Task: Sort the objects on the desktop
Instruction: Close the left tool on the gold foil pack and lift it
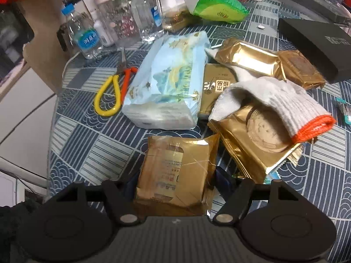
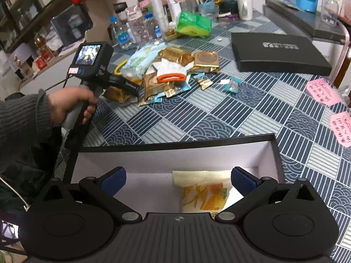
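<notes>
Two hand-held grippers over a blue patterned tablecloth, left gripper pinching a flat gold foil packet beside the snack pile, right gripper spread wide above an open white-lined box holding one orange-printed white sachet, black lid lying well apart.

Gold foil packet — seemingly clamped between fingers — beside the gold pile.
</notes>
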